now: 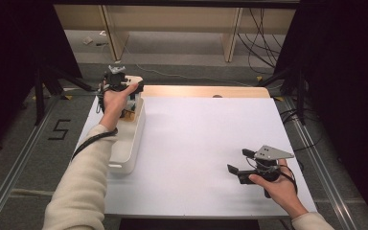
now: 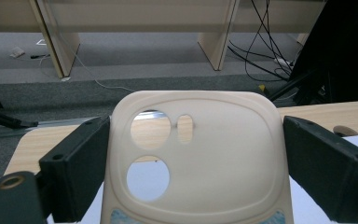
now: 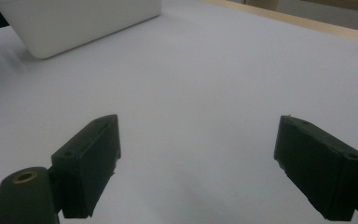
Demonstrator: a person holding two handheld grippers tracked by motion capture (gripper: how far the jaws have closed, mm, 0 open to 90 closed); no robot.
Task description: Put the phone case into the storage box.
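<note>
Underneath, white table (image 1: 196, 143) (wooden far edge) meets grey carpet (image 1: 24, 158).

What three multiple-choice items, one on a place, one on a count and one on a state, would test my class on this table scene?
1. Where is the white bin?
A. at the table's left edge
B. at the table's right edge
C. on the floor

2. How many round holes does the cream phone case have?
A. none
B. two
C. five

3. How is the right gripper?
A. shut on a case
B. shut on the bin
C. open, holding nothing

Answers:
1 A, the high view shows it along the white table on the left.
2 B, two circles beside one small oval slot.
3 C, its jaws stand apart over bare table.

The left gripper clasps the case.
</note>
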